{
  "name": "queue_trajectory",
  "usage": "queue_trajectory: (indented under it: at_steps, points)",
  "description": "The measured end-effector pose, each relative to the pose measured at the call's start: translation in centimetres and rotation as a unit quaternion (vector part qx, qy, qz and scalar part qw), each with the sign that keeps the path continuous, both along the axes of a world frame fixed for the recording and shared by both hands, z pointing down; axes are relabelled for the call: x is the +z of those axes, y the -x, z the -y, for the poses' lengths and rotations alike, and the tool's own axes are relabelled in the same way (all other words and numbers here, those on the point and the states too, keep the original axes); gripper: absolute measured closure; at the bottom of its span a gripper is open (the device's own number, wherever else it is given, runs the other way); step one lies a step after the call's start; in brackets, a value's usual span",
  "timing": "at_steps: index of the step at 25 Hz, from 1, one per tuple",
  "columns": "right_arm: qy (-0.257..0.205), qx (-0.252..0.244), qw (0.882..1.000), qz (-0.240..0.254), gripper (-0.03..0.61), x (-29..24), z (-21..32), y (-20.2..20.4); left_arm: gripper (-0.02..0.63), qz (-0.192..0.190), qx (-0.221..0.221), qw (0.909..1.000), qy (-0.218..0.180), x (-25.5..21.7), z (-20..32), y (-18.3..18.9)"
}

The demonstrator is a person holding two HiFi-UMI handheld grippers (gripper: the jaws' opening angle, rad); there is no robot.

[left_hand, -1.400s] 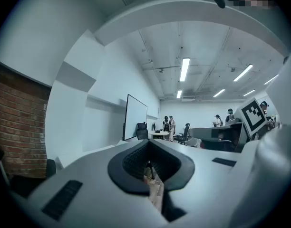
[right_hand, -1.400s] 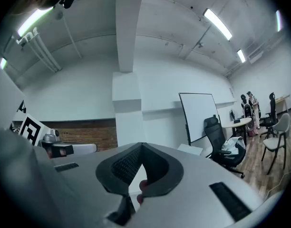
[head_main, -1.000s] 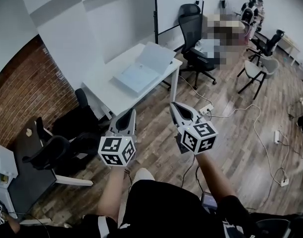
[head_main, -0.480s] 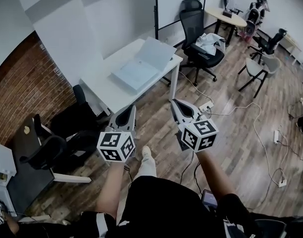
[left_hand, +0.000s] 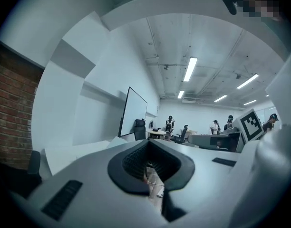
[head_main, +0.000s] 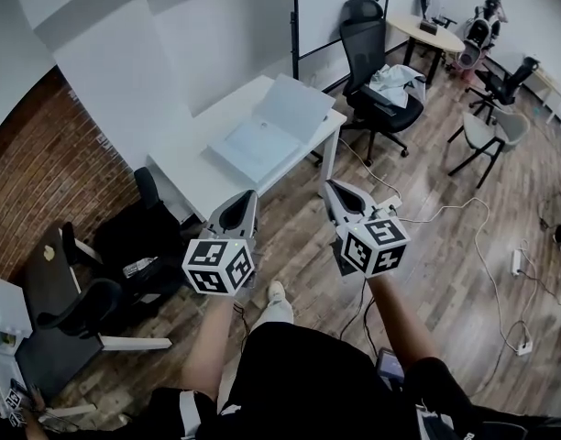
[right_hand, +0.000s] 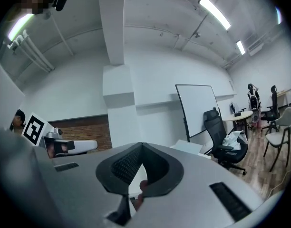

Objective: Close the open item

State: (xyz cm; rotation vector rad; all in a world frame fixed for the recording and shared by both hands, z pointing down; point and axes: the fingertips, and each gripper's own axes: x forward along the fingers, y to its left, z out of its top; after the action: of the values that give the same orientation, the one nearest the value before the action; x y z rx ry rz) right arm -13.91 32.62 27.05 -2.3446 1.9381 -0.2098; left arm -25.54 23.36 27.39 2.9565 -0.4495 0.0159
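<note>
The open item is a flat pale-blue case [head_main: 253,145] with its lid [head_main: 296,106] raised, lying on a white table [head_main: 193,168] ahead of me. Both grippers are held level above the wooden floor, short of the table's near edge. My left gripper [head_main: 245,201] is shut with nothing in it, and so is my right gripper [head_main: 339,193]. In the left gripper view the jaws [left_hand: 152,175] meet, with the table [left_hand: 69,153] beyond them. From the right gripper view I see closed jaws [right_hand: 138,186] and the raised lid [right_hand: 186,146] beyond them.
A black office chair [head_main: 379,85] stands right of the table, in front of a whiteboard [head_main: 334,7]. Cables and a power strip [head_main: 388,203] lie on the floor ahead. Dark chairs [head_main: 83,296] and a brick wall [head_main: 42,163] are at the left. A grey chair [head_main: 491,134] stands far right.
Both grippers have moved forward together towards the table, staying shut. The table and case now sit a little nearer in the head view.
</note>
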Motion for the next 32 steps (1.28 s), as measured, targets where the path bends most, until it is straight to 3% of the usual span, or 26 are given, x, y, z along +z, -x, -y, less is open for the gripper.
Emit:
queue_trajectory:
  at_steps: [16, 32]
  points:
    - [0.018, 0.002, 1.000, 0.020, 0.543, -0.6, 15.4, -9.1, 0.603, 0.018, 0.009, 0.9995, 0.023, -0.7, 15.4, -9.5]
    - [0.049, 0.012, 0.998, 0.024, 0.541, 0.8, 28.9, -12.8, 0.603, 0.021, 0.019, 0.9982, 0.053, 0.8, 28.7, -13.2]
